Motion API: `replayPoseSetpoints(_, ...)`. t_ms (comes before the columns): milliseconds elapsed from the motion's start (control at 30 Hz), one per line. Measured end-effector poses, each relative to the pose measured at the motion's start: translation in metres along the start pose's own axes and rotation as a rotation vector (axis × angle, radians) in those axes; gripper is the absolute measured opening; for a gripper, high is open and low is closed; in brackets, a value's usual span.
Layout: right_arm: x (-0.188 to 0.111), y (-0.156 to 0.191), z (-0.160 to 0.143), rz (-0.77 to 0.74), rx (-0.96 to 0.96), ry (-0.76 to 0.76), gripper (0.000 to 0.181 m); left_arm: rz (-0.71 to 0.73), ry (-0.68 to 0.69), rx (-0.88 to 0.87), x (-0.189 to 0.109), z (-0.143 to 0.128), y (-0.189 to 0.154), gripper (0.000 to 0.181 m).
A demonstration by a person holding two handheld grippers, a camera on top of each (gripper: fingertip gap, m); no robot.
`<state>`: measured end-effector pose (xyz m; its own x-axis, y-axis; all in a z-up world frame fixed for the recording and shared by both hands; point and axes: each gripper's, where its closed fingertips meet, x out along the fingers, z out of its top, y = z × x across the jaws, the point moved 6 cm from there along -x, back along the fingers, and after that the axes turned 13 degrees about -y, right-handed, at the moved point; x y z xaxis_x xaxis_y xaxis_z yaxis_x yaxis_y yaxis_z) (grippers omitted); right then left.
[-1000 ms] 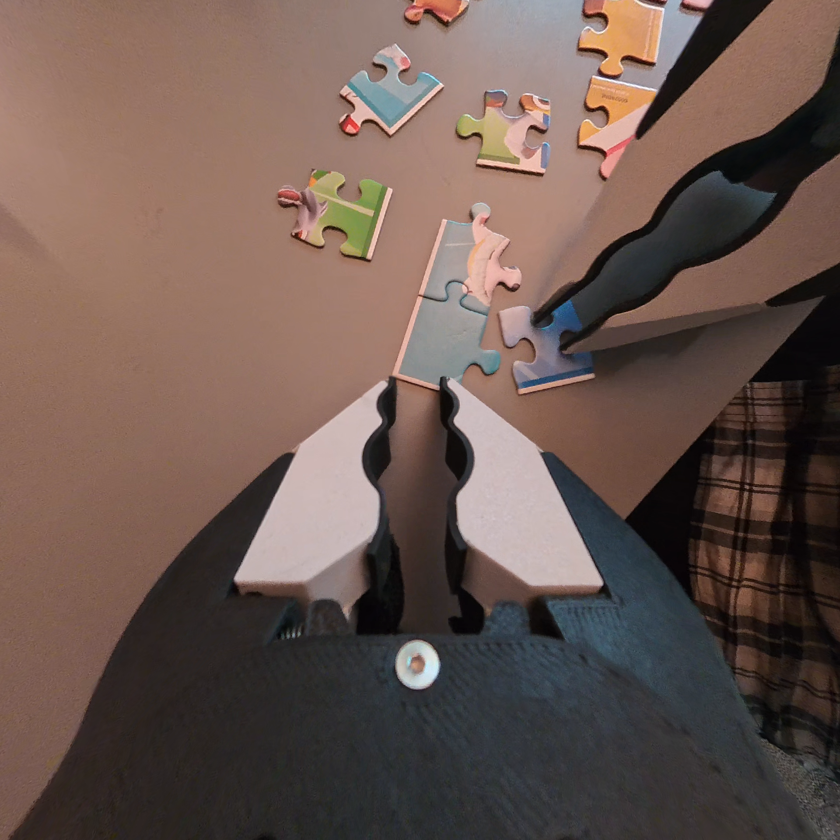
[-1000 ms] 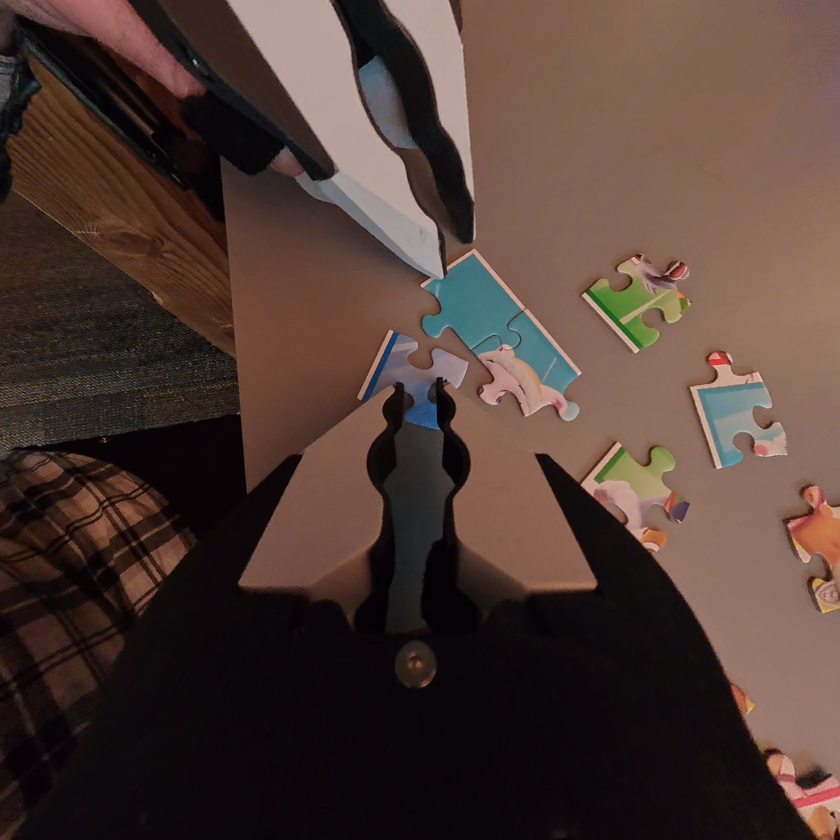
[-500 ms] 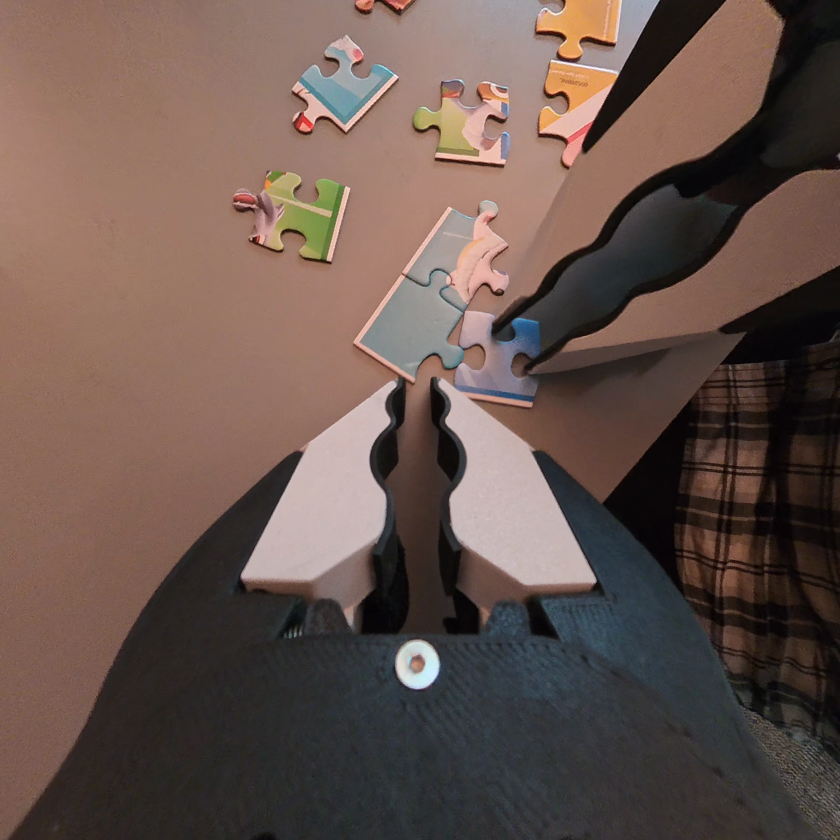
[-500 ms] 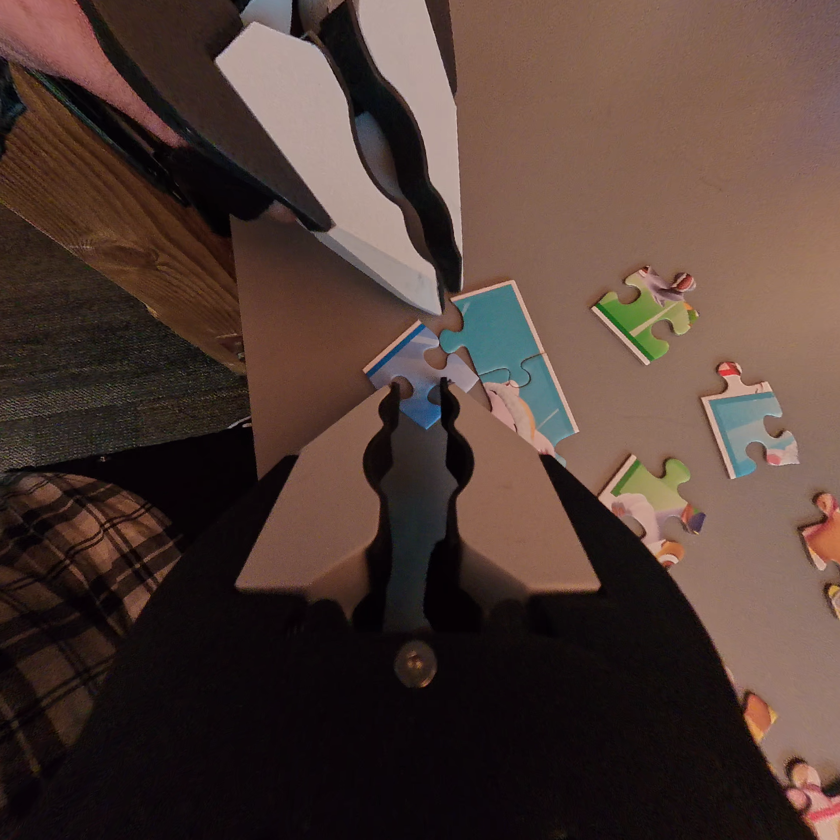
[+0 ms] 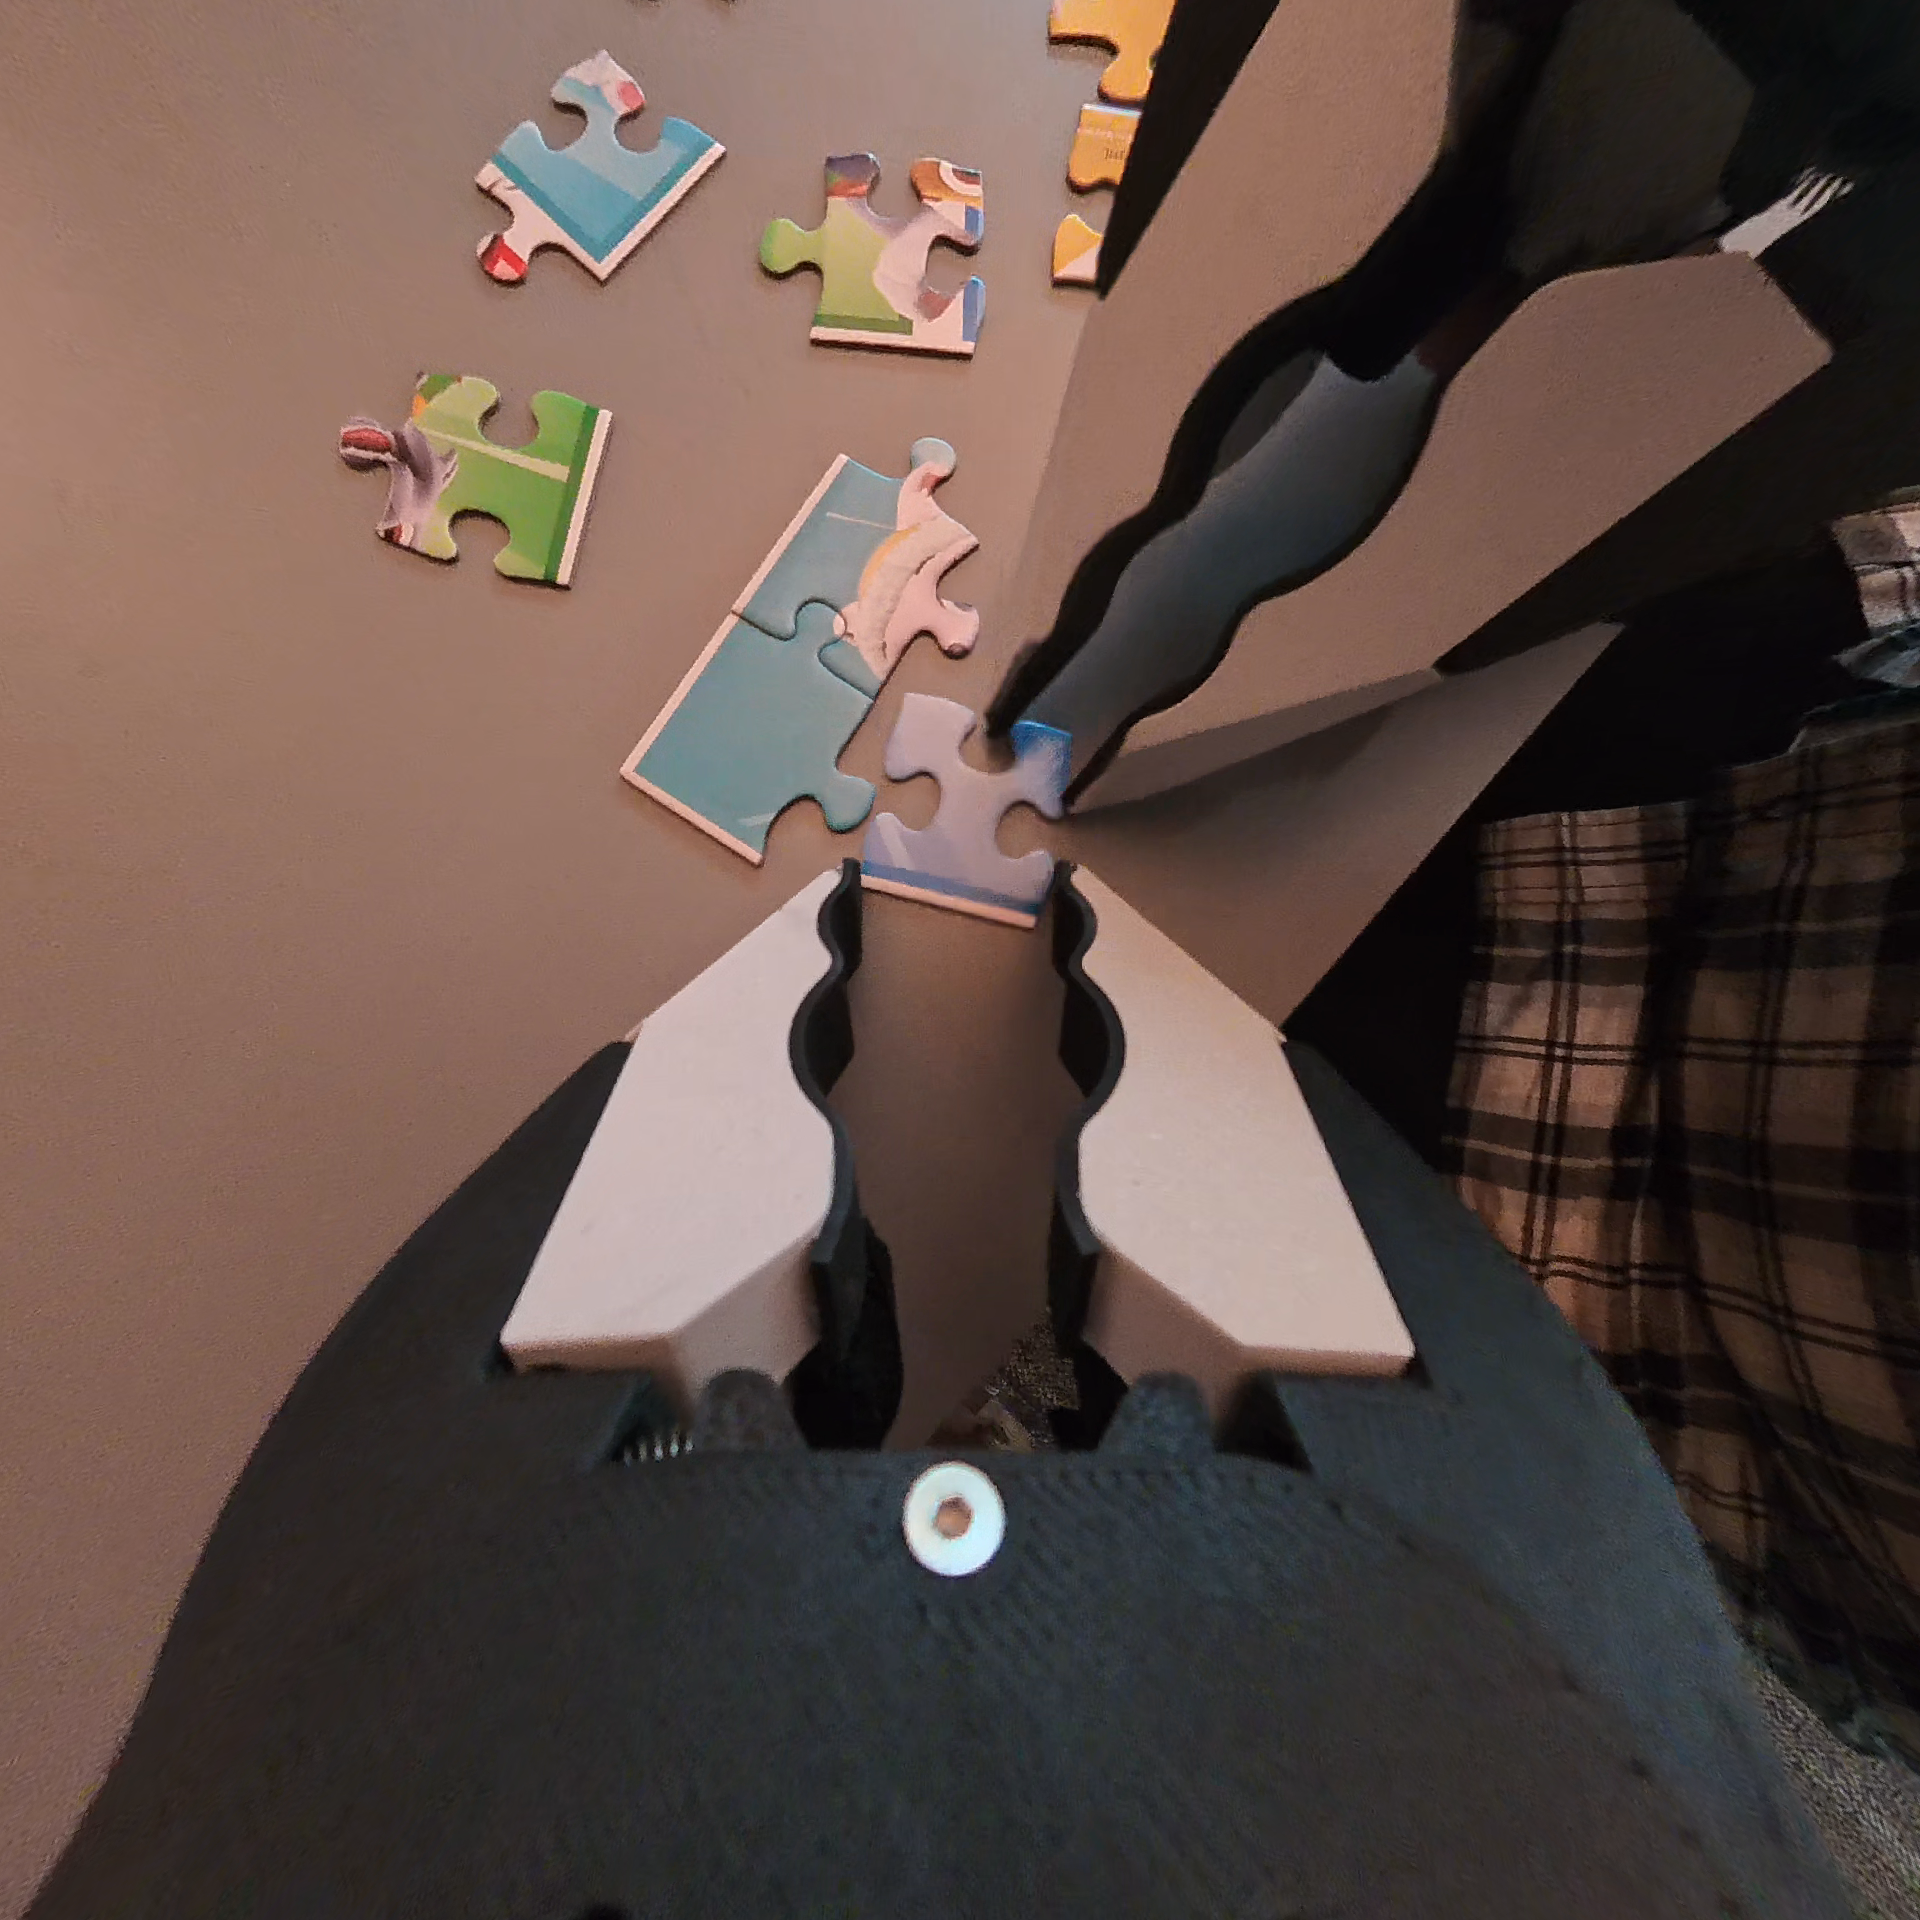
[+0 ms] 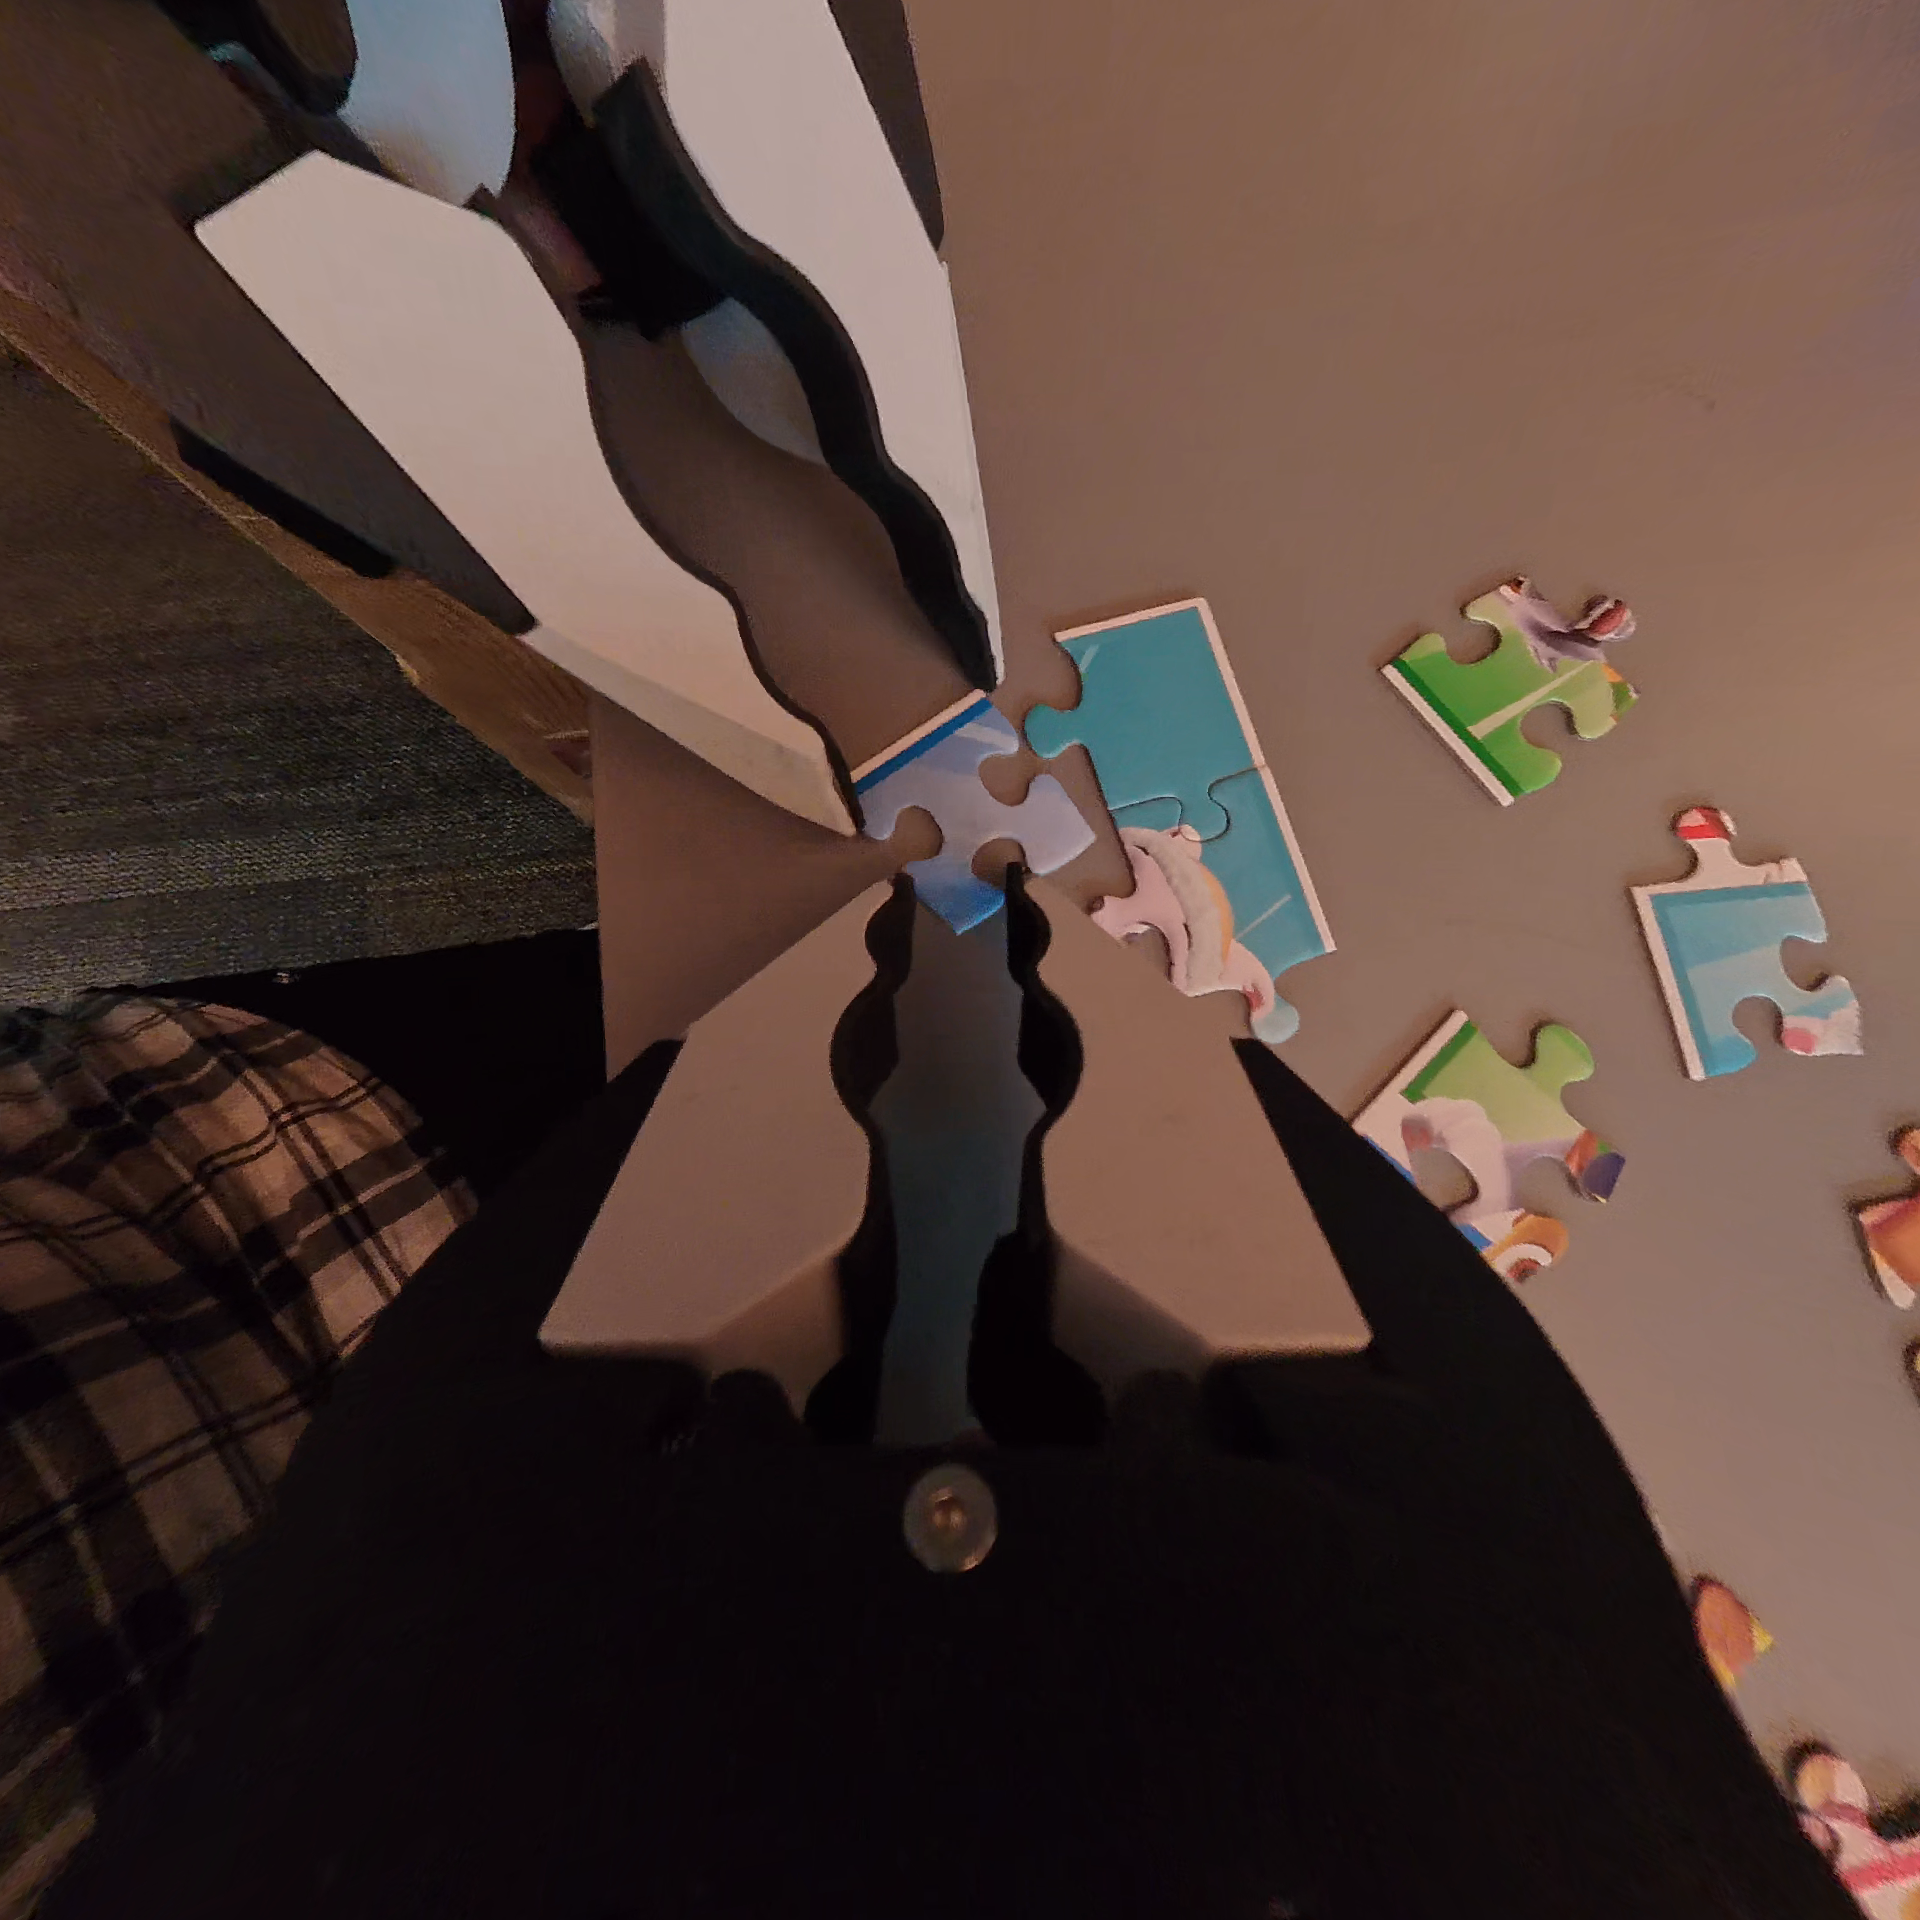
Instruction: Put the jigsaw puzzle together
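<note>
A blue-and-white puzzle piece [image 5: 966,810] lies flat on the grey-brown table [image 5: 260,727], right beside a joined pair of teal pieces [image 5: 769,727] but not locked into it. My right gripper [image 6: 958,883] is shut on the blue corner of that piece [image 6: 966,810], with its tips in two notches. In the left wrist view the right gripper [image 5: 1039,758] reaches in from the upper right. My left gripper [image 5: 956,878] is open and empty. Its tips stand either side of the piece's near edge. In the right wrist view the left gripper [image 6: 920,743] comes in from the upper left, and the teal pair [image 6: 1174,748] lies to the right.
Loose pieces lie beyond: a green one [image 5: 499,478], a teal one [image 5: 603,166], a green-and-white one [image 5: 894,260] and orange ones [image 5: 1101,156]. The table's corner edge runs just right of the grippers. Plaid fabric [image 5: 1683,1143] and wooden furniture [image 6: 312,582] lie past it. Both grippers' tips are close together, under 4 cm apart.
My left gripper has opened wider and moved up to the blue-and-white piece. My right gripper has kept hold of the piece and brought it close beside the teal pair.
</note>
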<state>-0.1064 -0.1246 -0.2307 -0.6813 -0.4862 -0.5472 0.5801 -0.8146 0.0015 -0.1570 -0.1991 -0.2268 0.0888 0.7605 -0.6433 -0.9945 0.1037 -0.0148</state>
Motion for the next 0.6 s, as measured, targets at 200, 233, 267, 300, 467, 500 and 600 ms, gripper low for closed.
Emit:
replayPoseSetpoints(200, 0.000, 0.002, -0.001, 0.038, 0.022, -0.004, 0.013, -0.010, 0.008, 0.014, 0.000, 0.000, -0.006, 0.043)
replayPoseSetpoints(233, -0.001, 0.003, -0.001, 0.048, 0.022, -0.002, 0.013, -0.014, 0.009, 0.019, -0.001, -0.001, -0.007, 0.043)
replayPoseSetpoints(267, -0.002, 0.004, -0.002, 0.055, 0.020, 0.000, 0.013, -0.017, 0.010, 0.026, -0.001, -0.001, -0.009, 0.042)
replayPoseSetpoints(300, -0.002, 0.005, -0.002, 0.061, 0.018, 0.002, 0.013, -0.019, 0.010, 0.039, -0.001, -0.001, -0.011, 0.041)
replayPoseSetpoints(467, -0.007, 0.013, -0.005, 0.092, 0.010, -0.002, 0.010, -0.041, -0.017, 0.097, -0.003, -0.005, -0.027, 0.043)
replayPoseSetpoints(500, -0.008, 0.014, -0.006, 0.095, 0.011, -0.003, 0.010, -0.034, -0.032, 0.118, -0.004, -0.005, -0.030, 0.044)
replayPoseSetpoints(600, -0.010, 0.017, -0.008, 0.102, 0.013, -0.003, 0.010, -0.045, -0.083, 0.173, -0.005, -0.007, -0.043, 0.048)
